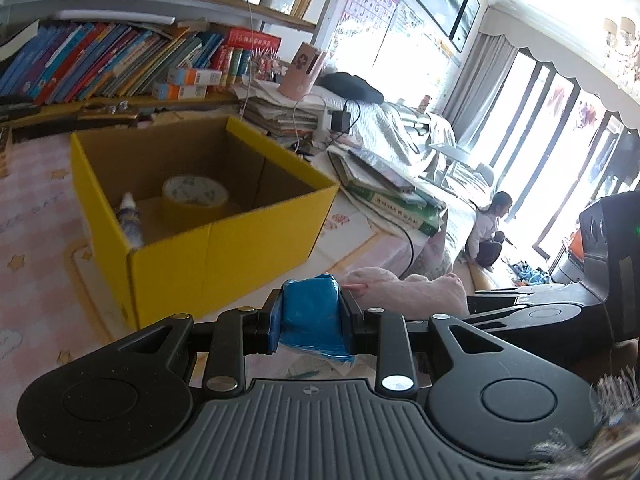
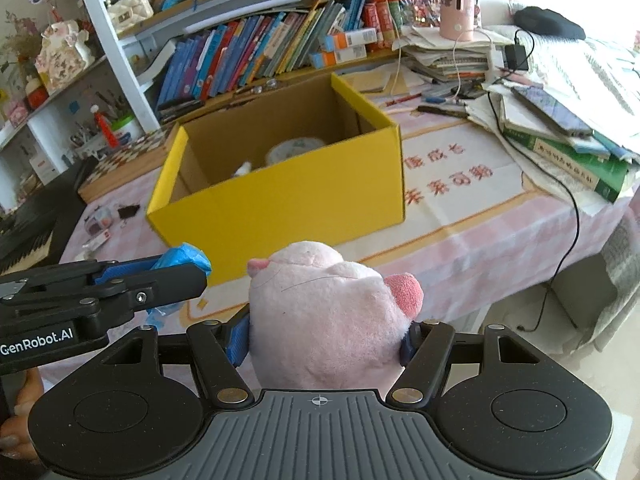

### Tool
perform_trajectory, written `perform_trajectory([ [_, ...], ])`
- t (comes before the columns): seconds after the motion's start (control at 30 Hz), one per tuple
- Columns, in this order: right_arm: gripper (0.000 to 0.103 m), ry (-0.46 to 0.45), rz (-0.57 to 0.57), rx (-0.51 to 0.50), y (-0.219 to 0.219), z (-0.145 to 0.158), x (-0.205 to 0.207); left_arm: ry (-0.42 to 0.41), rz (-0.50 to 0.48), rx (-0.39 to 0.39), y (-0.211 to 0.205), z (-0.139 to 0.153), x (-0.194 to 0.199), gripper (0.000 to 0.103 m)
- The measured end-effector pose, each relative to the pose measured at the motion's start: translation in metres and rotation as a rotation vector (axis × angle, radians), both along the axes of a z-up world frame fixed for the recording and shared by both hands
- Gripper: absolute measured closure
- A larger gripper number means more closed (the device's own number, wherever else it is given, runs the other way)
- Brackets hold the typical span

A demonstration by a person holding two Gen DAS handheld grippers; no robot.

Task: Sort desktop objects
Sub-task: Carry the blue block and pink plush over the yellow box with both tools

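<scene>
Here the left claw point(image 1: 310, 312) pinches a blue pack point(image 1: 310, 308), soft and crinkly, across its middle. The right claw point(image 2: 326, 334) clamps a pink plush point(image 2: 320, 312) round its body; it is probably light and squashy, so a mid-body hold suits. Both hang near the yellow box point(image 2: 280, 200) on the bench point(image 2: 460, 216), with tape point(image 1: 195, 196) and a bottle point(image 1: 130, 220) inside.

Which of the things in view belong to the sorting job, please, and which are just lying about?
Part of the job:
- yellow box
- tape roll and small bottle inside it
- blue packet in the left gripper
- pink plush toy in the right gripper

Lying about:
- shelved books
- paper stack
- green book
- pink holder
</scene>
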State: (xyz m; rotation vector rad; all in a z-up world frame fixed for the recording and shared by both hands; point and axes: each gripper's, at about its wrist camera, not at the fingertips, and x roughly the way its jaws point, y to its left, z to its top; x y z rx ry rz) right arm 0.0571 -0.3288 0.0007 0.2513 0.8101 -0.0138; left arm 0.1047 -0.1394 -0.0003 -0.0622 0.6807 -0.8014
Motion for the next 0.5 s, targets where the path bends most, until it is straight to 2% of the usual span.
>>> perform_trajectory([
  [0.23, 0.035, -0.109, 0.025, 0.006, -0.021, 0.024, 0.022, -0.105, 0.044, -0.001, -0.016, 0.022, 0.014, 0.077],
  [0.5, 0.035, -0.232, 0.097, 0.002, -0.030, 0.048, 0.069, -0.196, 0.163, 0.020, -0.020, 0.039, 0.045, 0.077],
])
